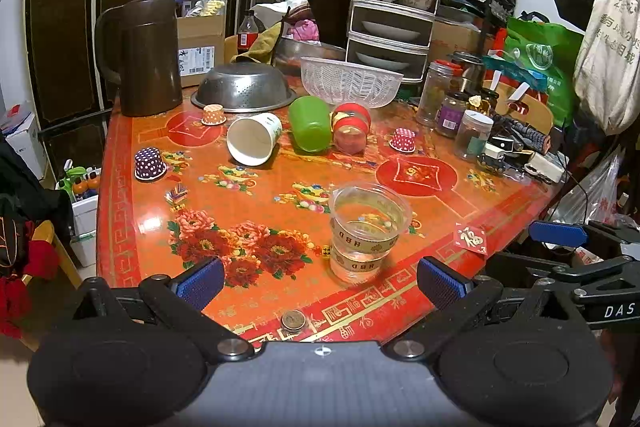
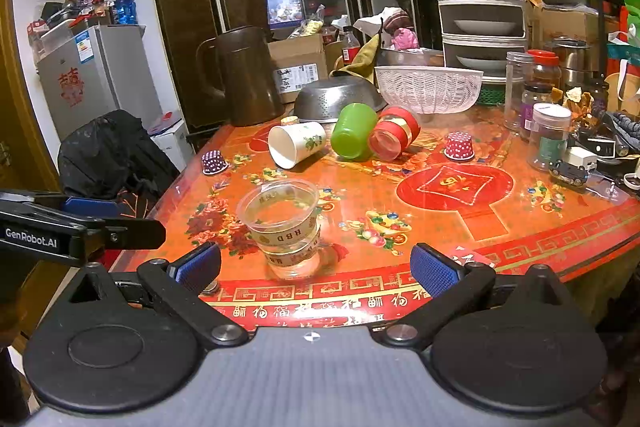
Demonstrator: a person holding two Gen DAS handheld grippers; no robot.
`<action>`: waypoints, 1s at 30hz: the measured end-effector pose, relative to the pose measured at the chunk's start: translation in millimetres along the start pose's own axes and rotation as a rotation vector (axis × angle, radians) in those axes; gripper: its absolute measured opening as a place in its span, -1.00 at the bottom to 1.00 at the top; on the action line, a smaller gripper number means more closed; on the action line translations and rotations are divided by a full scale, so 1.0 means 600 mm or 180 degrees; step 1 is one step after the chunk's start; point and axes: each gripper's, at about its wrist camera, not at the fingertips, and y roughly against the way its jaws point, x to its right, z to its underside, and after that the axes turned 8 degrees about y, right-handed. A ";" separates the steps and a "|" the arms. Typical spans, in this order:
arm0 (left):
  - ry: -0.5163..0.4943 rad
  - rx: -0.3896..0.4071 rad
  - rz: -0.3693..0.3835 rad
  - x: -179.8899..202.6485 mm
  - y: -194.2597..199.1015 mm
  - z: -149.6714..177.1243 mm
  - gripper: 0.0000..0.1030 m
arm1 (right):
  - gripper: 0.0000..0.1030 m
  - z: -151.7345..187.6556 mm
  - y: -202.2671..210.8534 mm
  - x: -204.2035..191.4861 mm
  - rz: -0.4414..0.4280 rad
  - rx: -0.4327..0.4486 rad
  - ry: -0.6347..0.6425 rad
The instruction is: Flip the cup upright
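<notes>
Three cups lie on their sides in a row just beyond the upright clear plastic cup point(image 1: 366, 233): a white paper cup point(image 1: 254, 139) with its mouth toward us, a green plastic cup point(image 1: 310, 123) touching it, and a red-banded clear cup point(image 1: 352, 129) on the far side of the green. Both the left gripper point(image 1: 320, 281) and right gripper point(image 2: 314, 267) hover short of the clear cup with jaws spread wide, holding nothing. The paper cup looks feather-light and crushable, so I'd pinch it gently across the wall near the rim.

Brown jug point(image 1: 146, 57), steel colander point(image 1: 244, 87) & white basket point(image 1: 350, 81) behind.
</notes>
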 end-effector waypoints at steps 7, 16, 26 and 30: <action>-0.0009 -0.0012 -0.0004 0.002 -0.003 0.002 1.00 | 0.98 0.000 -0.001 -0.002 -0.0010 0.0005 0.0009; 0.0011 -0.0024 -0.0018 0.000 -0.005 0.001 1.00 | 0.98 0.000 -0.001 -0.002 -0.0018 0.0010 0.0005; -0.0058 0.0022 -0.0074 0.003 -0.008 0.004 1.00 | 0.98 0.002 -0.003 -0.003 -0.0031 0.0007 0.0001; -0.0061 0.0081 -0.0085 0.003 -0.006 0.003 1.00 | 0.98 0.005 -0.007 -0.003 -0.0049 0.0006 -0.0011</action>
